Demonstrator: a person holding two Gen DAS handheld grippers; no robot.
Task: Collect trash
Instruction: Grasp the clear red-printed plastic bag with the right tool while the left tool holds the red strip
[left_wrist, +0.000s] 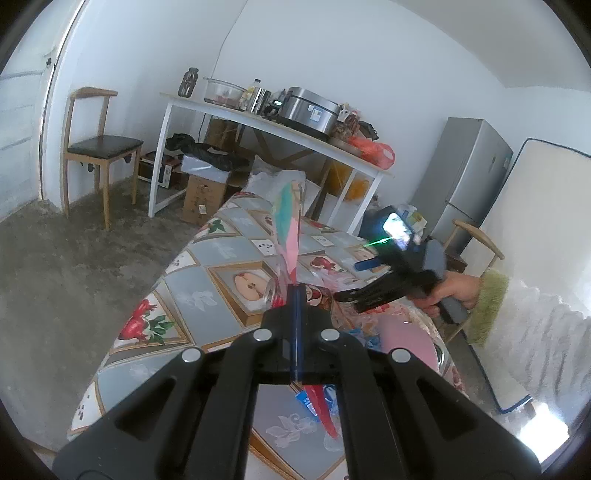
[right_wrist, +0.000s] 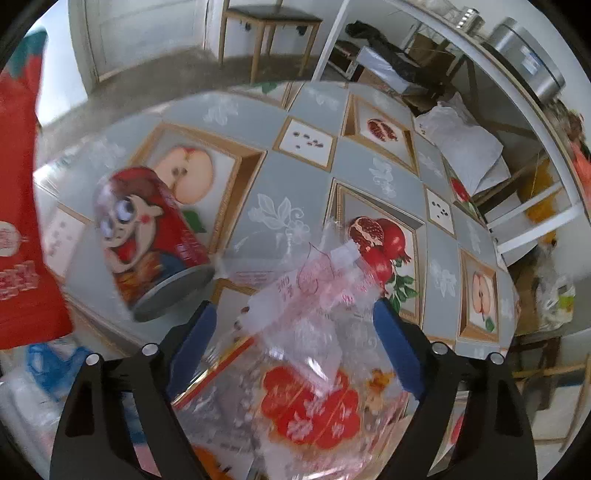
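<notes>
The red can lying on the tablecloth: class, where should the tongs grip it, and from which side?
Grip the red can across its round body, coming from above. It lies on its side, so the curved wall faces up, while the flat grey end gives narrow pads little hold.

Red cartoon can (right_wrist: 147, 240) tilted on tablecloth; crumpled clear wrapper (right_wrist: 306, 332) beside.

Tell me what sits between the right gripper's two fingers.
In the right wrist view, crumpled clear plastic wrappers with red print fill the gap between the right gripper's blue fingers. The pads don't visibly press them yet.
</notes>
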